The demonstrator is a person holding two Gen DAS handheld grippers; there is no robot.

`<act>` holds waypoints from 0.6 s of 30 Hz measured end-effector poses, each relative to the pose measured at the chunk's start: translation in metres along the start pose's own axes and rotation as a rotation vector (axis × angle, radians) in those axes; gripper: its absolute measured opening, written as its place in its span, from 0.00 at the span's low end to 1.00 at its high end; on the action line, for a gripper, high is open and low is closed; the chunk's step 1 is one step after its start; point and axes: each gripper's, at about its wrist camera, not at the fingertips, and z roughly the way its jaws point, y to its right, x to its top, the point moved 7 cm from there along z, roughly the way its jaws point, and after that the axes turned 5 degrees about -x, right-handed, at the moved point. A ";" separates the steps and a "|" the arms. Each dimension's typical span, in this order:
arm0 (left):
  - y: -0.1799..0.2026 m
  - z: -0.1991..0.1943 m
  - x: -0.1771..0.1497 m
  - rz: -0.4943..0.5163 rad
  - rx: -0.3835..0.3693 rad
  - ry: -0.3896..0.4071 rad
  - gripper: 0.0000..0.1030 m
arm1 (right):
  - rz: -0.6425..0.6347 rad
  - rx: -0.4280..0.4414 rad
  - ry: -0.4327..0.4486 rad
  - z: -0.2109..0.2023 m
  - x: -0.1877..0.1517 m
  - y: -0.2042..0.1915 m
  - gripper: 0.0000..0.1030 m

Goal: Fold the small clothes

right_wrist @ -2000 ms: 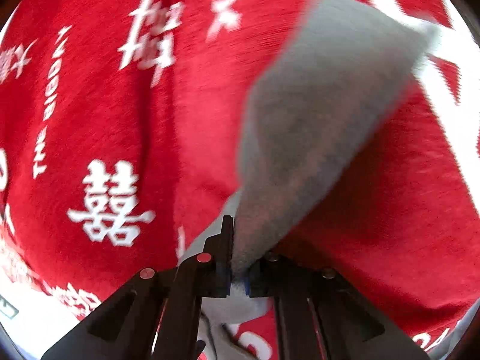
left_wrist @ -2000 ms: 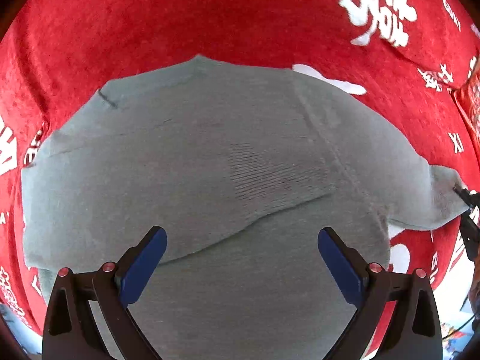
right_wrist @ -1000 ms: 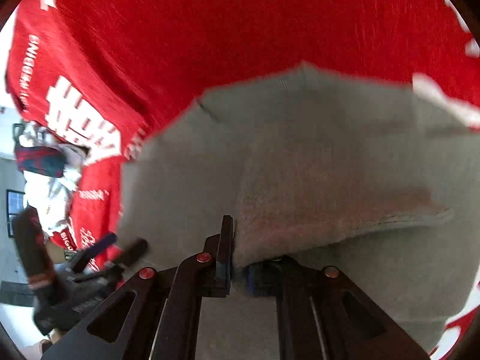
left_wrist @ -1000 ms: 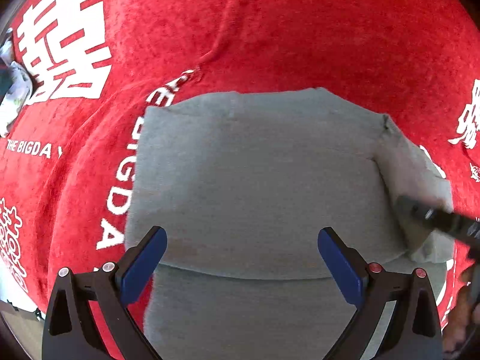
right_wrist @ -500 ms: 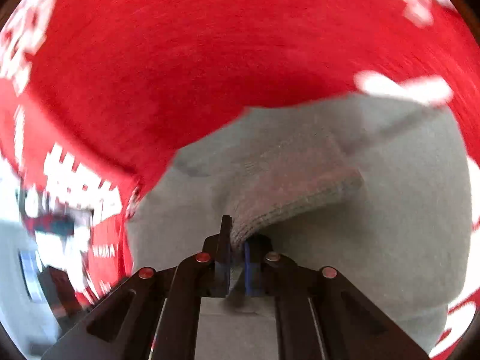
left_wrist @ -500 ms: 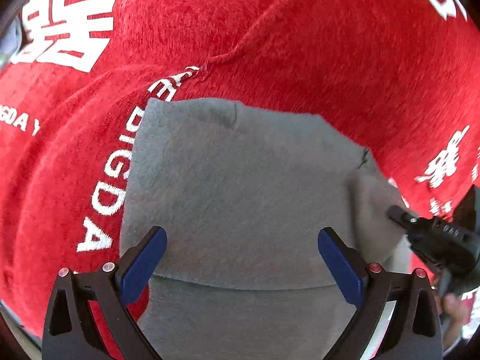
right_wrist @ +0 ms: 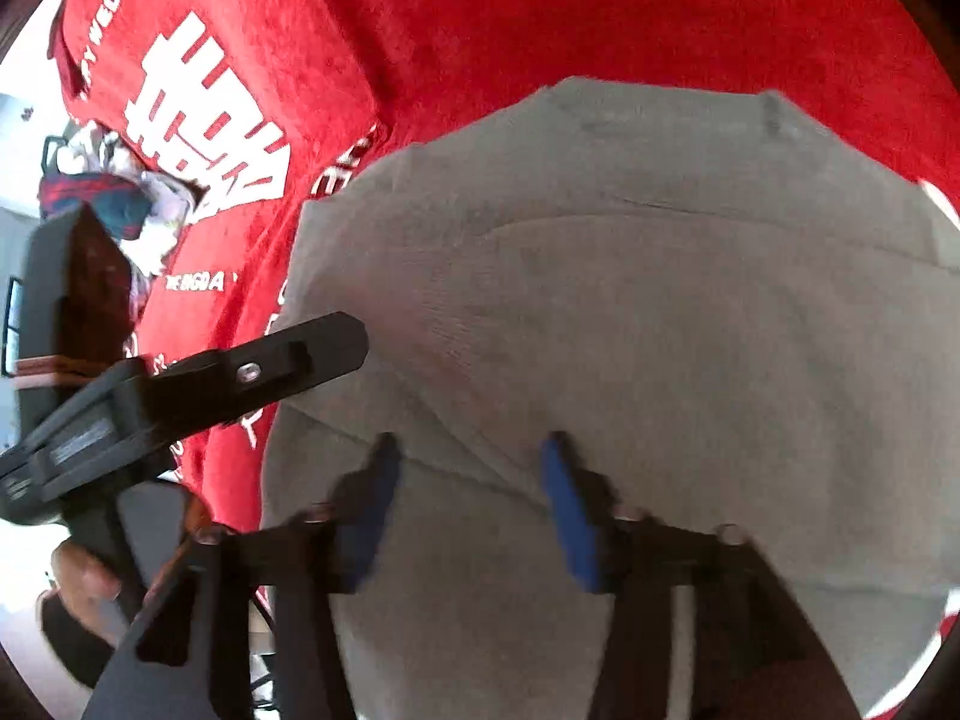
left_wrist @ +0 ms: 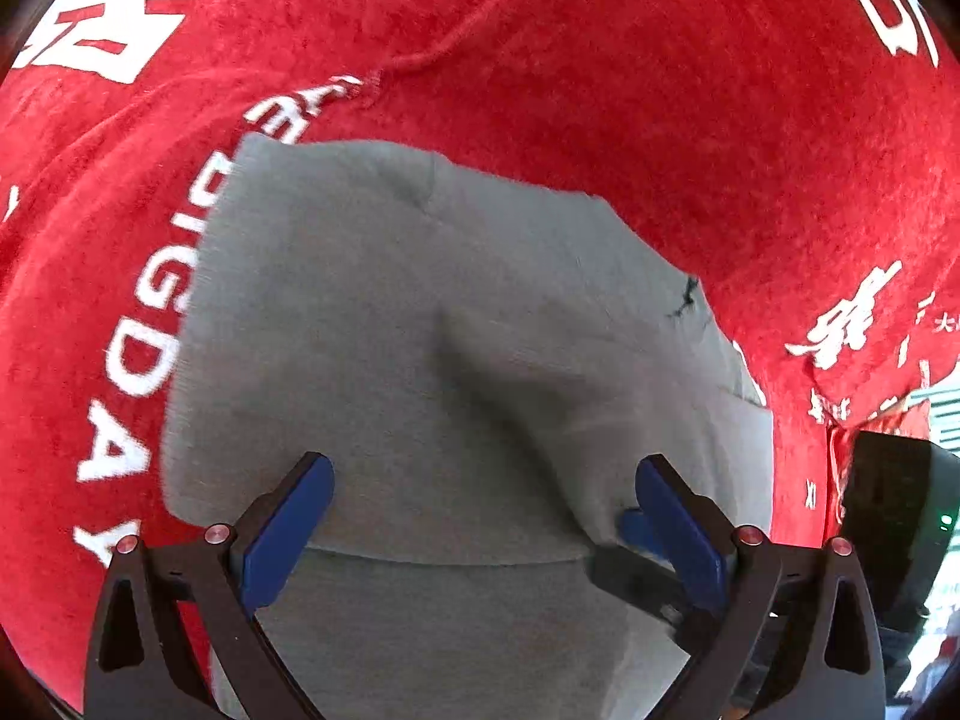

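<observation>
Now the grey knitted garment [left_wrist: 420,372] lies folded on the red plush cloth with white lettering [left_wrist: 660,90], and its sleeve, which the right gripper [right_wrist: 474,498] had pinched and carried across a second ago, rests flat on the body of the garment.

At the left of the right wrist view, the left gripper [right_wrist: 300,354] reaches in over the garment's left edge; only one black finger of it shows there, with a hand [right_wrist: 84,582] on its handle, blurred and cut off by the rim. In its own view the left gripper [left_wrist: 480,516] hangs over the near fold with its blue pads [left_wrist: 288,528] wide apart, as they were in every earlier frame, and nothing pinched between them. Whether the pads touch the knit cannot be told.

Further right, the right gripper's jaws have just been opening: half a second ago they were shut on the sleeve's edge, and now the blue pads [right_wrist: 570,516] stand partly apart, over the fold line, with cloth below but none gripped. They are smeared by motion.

At the far right of the left wrist view a black finger with a blue pad [left_wrist: 642,531], the right gripper's, shows behind the left gripper's own right finger, mostly hidden. A dark body [left_wrist: 894,516] at the rim is cut off.
</observation>
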 end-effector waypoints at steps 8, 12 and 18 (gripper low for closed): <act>0.020 0.019 -0.007 0.025 0.018 -0.042 0.98 | 0.516 0.027 0.053 -0.054 -0.054 0.150 0.56; 0.025 0.022 -0.005 0.041 0.028 -0.045 0.62 | 0.754 0.138 0.156 -0.068 -0.061 0.202 0.56; 0.044 0.006 -0.003 0.163 0.043 -0.021 0.12 | 0.638 0.029 0.204 -0.091 -0.046 0.223 0.06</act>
